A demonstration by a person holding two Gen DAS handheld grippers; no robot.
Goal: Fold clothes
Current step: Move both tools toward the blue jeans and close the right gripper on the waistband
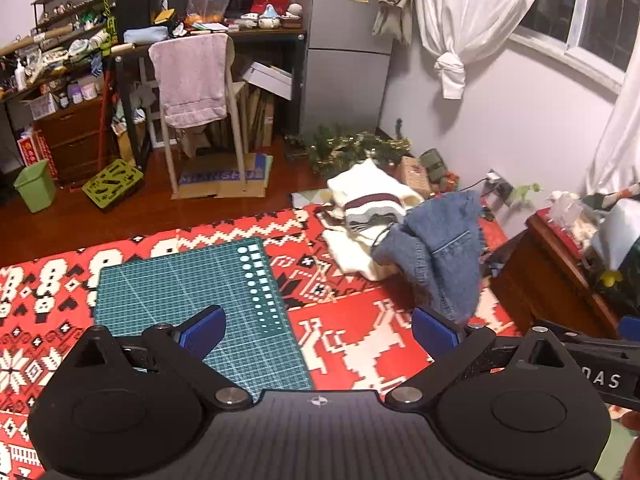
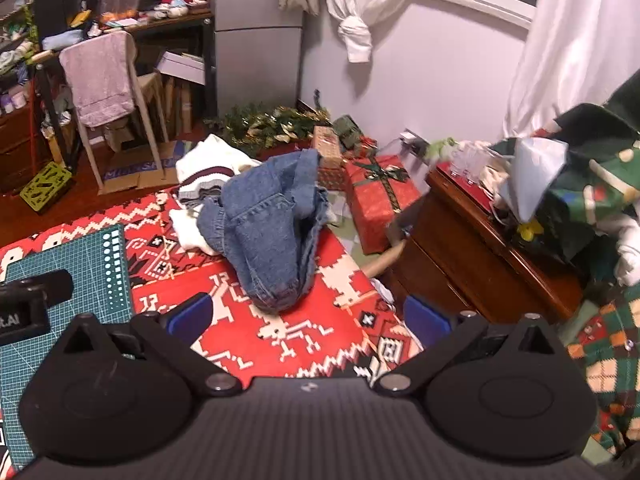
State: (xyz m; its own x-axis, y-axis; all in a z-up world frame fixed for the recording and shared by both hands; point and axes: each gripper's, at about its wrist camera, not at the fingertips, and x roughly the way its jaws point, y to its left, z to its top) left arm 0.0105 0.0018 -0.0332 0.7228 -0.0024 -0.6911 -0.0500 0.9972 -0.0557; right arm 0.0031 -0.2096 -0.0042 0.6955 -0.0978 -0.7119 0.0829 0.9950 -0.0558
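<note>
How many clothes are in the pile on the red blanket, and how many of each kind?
Blue denim jeans: 1
White knit sweater with dark stripes: 1
Total: 2, going by what shows; anything buried underneath can't be seen.

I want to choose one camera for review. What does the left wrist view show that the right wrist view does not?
Only the left wrist view shows the green bin and the whole cutting mat. Only the right wrist view shows the red wrapped gift and the plaid fabric. Both show the crumpled jeans, the white striped sweater, the red patterned blanket and the towel-draped chair.
</note>
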